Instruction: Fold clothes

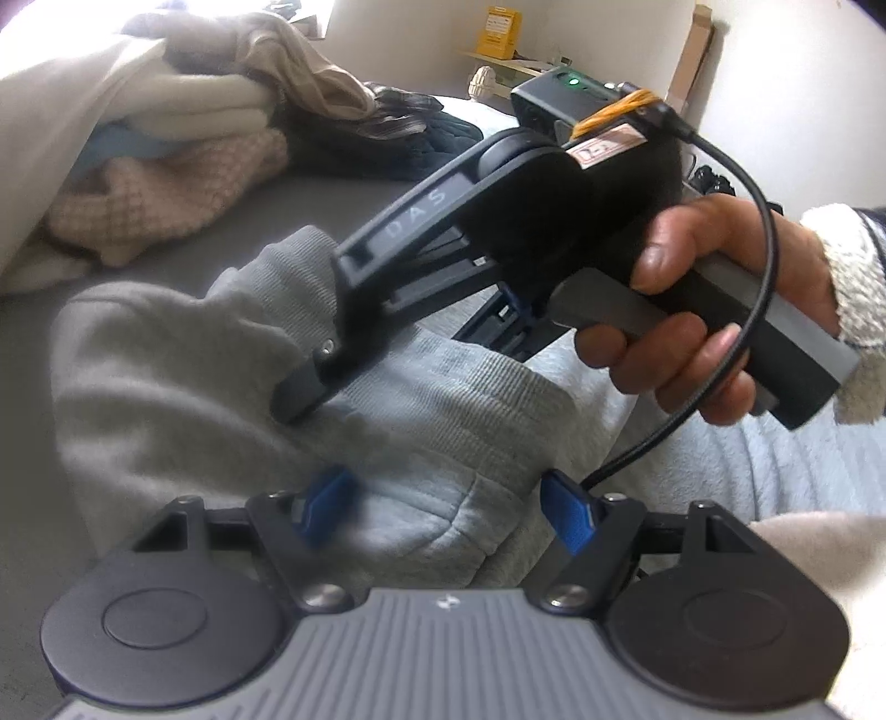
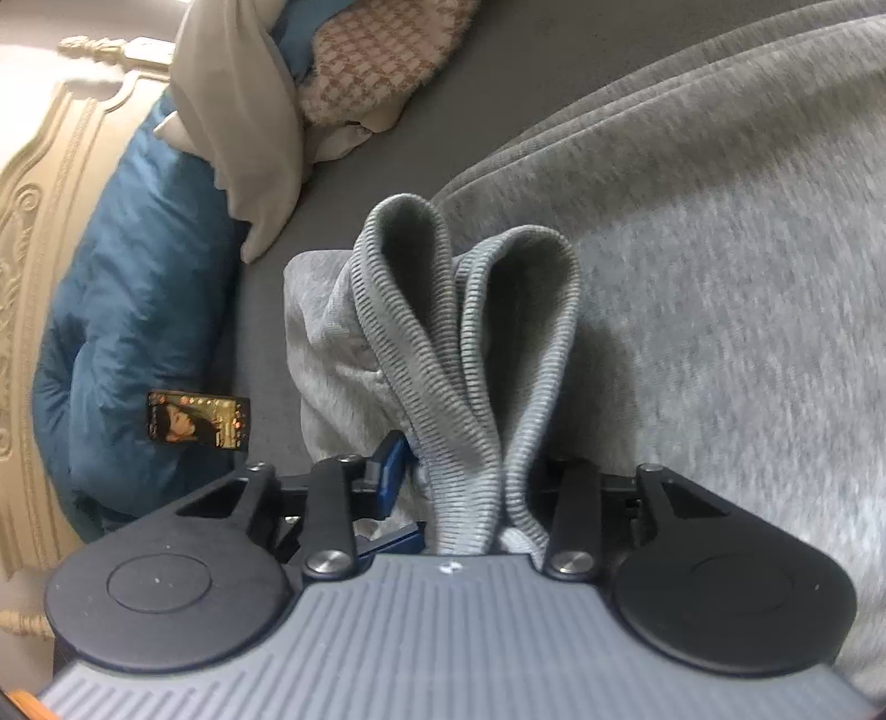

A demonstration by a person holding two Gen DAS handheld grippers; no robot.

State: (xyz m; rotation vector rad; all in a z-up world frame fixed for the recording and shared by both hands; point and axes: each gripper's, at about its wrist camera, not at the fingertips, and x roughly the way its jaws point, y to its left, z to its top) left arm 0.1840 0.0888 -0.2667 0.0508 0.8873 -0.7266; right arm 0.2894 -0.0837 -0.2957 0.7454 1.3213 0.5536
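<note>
A light grey sweatshirt [image 1: 166,360] lies on a dark grey bed sheet [image 1: 343,194]. In the right wrist view its ribbed hem [image 2: 421,310] stands up in two folded loops, bunched between the jaws of my right gripper [image 2: 470,471], which is shut on it; the left blue pad [image 2: 393,465] presses the fabric and the right pad is hidden behind cloth. In the left wrist view a hand [image 1: 692,354] holds that right gripper, whose dark finger [image 1: 302,396] digs into the sweatshirt. My left gripper [image 1: 448,509] hovers open just above the grey fabric, holding nothing.
A pile of clothes [image 1: 194,166] with a pink checked knit [image 2: 376,61] sits at the far side of the bed. A blue quilted cover [image 2: 127,288], a phone [image 2: 196,421] and a cream carved headboard [image 2: 39,194] lie to the left. A yellow box [image 1: 501,30] stands by the wall.
</note>
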